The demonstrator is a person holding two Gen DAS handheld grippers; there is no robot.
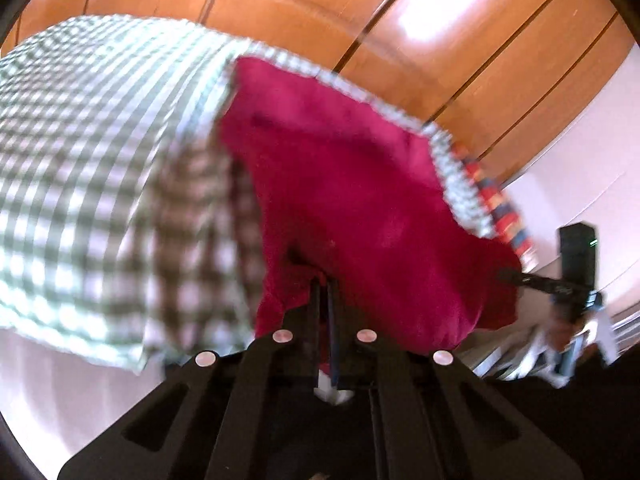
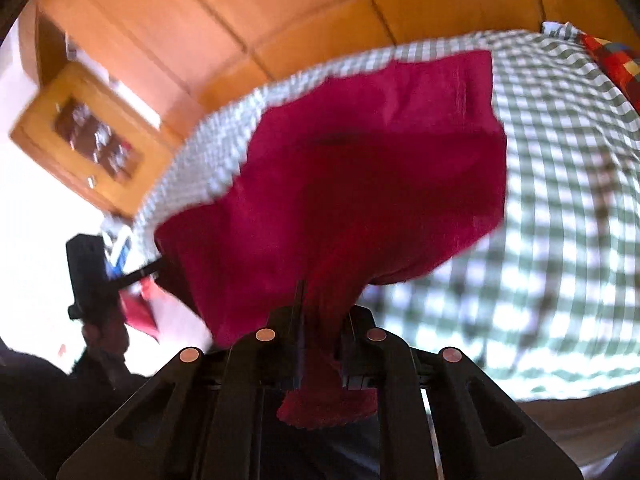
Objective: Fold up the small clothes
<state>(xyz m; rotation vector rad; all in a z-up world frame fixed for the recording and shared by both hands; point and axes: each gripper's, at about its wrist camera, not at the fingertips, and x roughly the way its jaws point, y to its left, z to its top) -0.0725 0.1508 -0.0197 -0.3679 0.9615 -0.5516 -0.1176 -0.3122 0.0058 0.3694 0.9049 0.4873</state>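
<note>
Both grips are on: the left gripper has its jaws pressed together on a near edge of the crimson, soft-pile fabric garment, and the right gripper pinches a gathered bunch of the same cloth, a tuft poking out behind its fingers. The garment hangs rumpled between the two, raised off the green-and-white checked cloth with its far part draping back toward it. By my reading the fold is only starting – no crease laid, nothing flattened or stacked yet
</note>
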